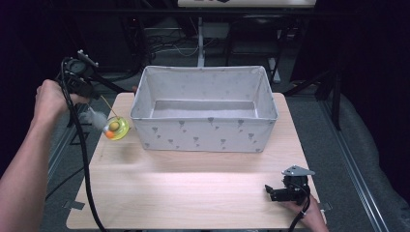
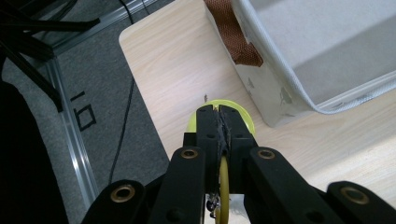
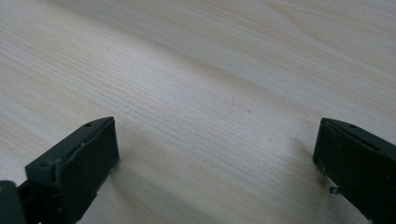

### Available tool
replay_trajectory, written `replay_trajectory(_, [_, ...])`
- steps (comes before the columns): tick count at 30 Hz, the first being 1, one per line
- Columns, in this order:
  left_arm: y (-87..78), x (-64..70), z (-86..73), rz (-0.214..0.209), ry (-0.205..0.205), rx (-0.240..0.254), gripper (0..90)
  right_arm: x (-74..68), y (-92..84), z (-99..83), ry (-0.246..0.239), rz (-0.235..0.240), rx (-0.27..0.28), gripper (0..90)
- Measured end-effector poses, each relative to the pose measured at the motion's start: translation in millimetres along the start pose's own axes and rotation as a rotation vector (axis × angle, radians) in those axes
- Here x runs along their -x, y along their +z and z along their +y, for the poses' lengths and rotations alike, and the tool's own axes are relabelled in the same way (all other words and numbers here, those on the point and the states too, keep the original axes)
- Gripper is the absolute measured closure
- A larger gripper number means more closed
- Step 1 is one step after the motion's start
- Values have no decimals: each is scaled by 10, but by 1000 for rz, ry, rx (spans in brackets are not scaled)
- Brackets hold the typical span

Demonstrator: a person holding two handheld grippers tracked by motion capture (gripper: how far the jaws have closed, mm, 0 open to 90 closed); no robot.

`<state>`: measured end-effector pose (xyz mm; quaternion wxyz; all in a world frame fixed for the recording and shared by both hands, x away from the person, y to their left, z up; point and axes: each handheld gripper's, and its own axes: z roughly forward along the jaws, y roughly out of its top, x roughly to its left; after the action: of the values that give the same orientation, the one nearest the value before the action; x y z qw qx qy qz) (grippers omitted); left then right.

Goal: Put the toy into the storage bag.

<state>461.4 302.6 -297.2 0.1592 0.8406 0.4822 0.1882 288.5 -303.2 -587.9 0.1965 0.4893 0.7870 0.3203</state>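
Observation:
A yellow-green ring toy [image 1: 116, 128] with an orange ball in it hangs above the table's left edge, by the front left corner of the fabric box [image 1: 203, 133]. A grey fuzzy bit [image 1: 93, 118] and a thin stick are next to the toy. My left gripper [image 1: 107, 124] is held up at the far left and is shut on the toy. In the left gripper view the jaws [image 2: 219, 116] pinch the yellow rim [image 2: 224, 179]. My right gripper [image 1: 269, 191] lies open on the table's near right. Bare wood shows between its jaws [image 3: 215, 158].
The white box, printed with small grey shapes, stands open and empty across the back of the wooden table [image 1: 193, 193]. A brown strap handle [image 2: 233, 37] is on its left end. Dark floor, metal rails and cables lie to the left of the table.

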Motion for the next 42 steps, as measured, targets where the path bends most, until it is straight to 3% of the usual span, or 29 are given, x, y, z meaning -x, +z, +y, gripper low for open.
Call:
replay_trajectory(12, [-212, -45, 194, 16, 12, -19, 881, -1, 0, 0, 0, 0, 0, 0])
replay_trajectory(28, [-518, -122, 465, 72, 19, -42, 881, 0, 0, 0, 0, 0, 0, 0])
replay_trajectory(42, [-781, -120, 662, 120, 25, -23, 881, 0, 0, 0, 0, 0, 1, 0])
